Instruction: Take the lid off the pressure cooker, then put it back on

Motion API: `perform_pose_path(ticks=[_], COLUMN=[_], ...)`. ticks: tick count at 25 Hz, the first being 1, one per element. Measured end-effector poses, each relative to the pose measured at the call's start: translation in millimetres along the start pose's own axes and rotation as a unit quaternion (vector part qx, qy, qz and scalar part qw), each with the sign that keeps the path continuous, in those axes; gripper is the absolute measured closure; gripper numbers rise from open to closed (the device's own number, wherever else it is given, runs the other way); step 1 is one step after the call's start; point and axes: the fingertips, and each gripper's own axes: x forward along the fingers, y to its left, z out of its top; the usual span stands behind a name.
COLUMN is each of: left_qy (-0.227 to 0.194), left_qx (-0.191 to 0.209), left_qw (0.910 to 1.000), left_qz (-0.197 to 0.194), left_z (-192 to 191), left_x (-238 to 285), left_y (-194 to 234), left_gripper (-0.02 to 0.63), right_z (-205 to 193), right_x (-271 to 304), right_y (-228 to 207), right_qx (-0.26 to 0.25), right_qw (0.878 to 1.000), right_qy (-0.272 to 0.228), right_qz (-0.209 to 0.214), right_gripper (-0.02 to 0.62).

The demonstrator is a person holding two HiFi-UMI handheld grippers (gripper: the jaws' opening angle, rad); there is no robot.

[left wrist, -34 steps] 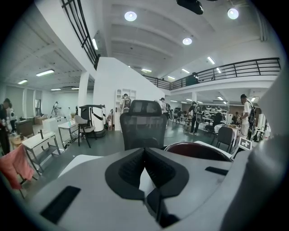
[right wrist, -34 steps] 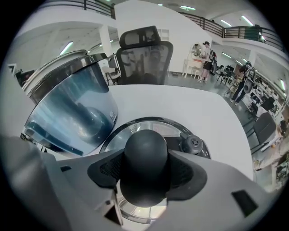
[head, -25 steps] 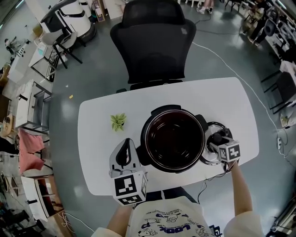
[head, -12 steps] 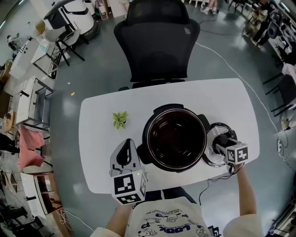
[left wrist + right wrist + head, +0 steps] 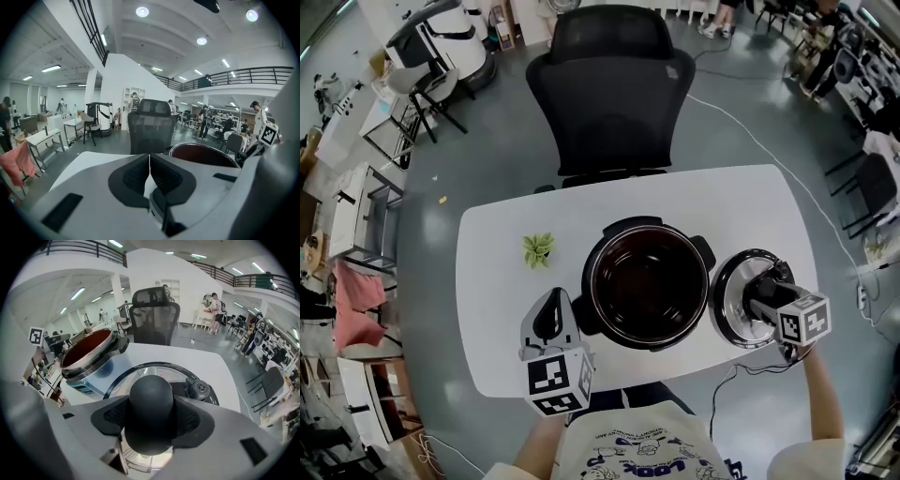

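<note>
The right gripper (image 5: 150, 425) clamps the black knob (image 5: 151, 397) from both sides, so the glass lid (image 5: 140, 373) hangs beneath it, apparently lifted for carrying. Just to its left stands the open pressure cooker (image 5: 86, 352). Beyond that pot, the left gripper (image 5: 149, 178) rests pressed together, empty, likely ready to steady it.

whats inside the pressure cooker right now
The pressure cooker stands open, and its dark reddish inner pot looks empty. The bottom is too dark to rule out something small. The lid is off, its knob gripped by the right gripper.
</note>
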Motion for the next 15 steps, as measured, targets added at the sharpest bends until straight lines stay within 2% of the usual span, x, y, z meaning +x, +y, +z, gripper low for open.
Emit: perform_pose_path(ticks=[7,15], left_qy=[-0.002,-0.003], left_qx=[-0.008,-0.024], left_qw=[0.9999,0.9996], left_qz=[-0.008,-0.011], left_z=[-1,-3], left_x=[-5,-18], left_y=[-7,-6], left_gripper=[0.592,0.572], right_z=[25,66], right_x=[-56,-103], right_y=[8,38], right_qx=[-0.031,-0.094], right_qw=[0.999,0.995], right_qy=[-0.008,-0.026], right_qz=[0.006,0.026], right_gripper=[0.302,0.301])
